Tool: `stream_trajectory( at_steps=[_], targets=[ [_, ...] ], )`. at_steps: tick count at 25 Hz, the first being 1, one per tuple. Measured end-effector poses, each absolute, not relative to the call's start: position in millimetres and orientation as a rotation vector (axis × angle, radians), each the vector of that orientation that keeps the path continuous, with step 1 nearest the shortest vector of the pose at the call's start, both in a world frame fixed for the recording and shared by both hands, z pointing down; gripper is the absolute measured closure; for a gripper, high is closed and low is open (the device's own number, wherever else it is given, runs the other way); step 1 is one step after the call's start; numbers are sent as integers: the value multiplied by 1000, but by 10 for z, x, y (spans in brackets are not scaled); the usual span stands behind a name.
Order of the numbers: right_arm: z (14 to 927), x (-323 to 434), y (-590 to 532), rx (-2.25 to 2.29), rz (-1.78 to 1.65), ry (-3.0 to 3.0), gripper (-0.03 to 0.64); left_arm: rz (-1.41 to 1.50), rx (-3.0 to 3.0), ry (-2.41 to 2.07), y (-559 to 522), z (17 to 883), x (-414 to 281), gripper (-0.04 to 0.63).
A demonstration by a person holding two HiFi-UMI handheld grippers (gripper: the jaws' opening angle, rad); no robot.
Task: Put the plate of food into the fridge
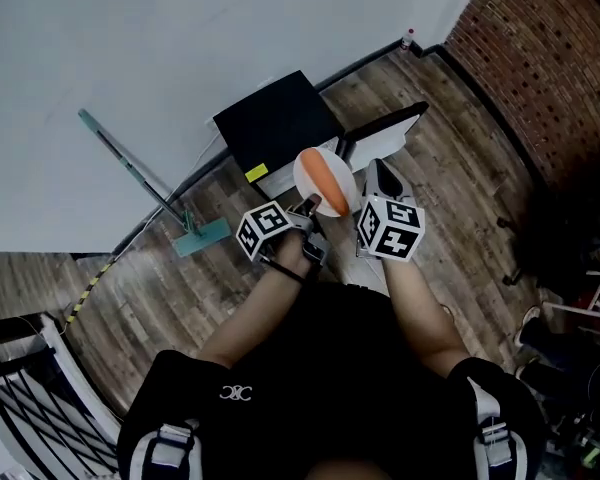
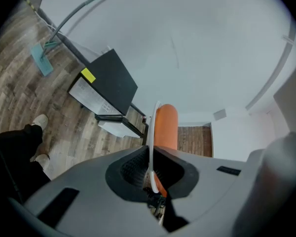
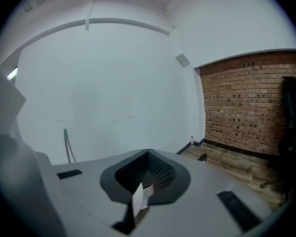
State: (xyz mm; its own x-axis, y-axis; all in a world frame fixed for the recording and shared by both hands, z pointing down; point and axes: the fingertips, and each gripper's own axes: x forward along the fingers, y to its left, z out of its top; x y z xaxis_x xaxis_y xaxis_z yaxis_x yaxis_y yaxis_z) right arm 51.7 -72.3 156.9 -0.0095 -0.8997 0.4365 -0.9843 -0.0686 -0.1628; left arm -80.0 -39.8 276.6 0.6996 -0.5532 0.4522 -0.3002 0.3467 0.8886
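Note:
A white plate [image 1: 316,175] with an orange piece of food [image 1: 330,182] on it hangs above the floor, tilted on edge. My left gripper [image 1: 310,208] is shut on its rim. In the left gripper view the plate's rim [image 2: 151,132] runs edge-on between the jaws, with the orange food [image 2: 166,125] on its right side. Just beyond stands a small black fridge [image 1: 278,120] on the floor, its door [image 1: 385,128] swung open to the right. My right gripper [image 1: 378,183] hovers beside the plate, shut with nothing in it [image 3: 140,194].
A teal-headed mop [image 1: 202,236] leans against the white wall left of the fridge [image 2: 108,80]. A brick wall [image 1: 540,58] closes the right side, with dark clutter [image 1: 570,268] below it. A small bottle [image 1: 409,38] stands in the far corner. A black-and-white rack [image 1: 20,388] sits at lower left.

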Motion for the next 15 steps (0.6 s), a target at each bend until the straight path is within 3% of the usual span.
stream_trajectory(
  at_steps=[15],
  targets=[
    [2201, 680, -528, 2102, 724, -1719, 609, -50, 1249, -698, -519, 3406, -472, 575]
  ],
)
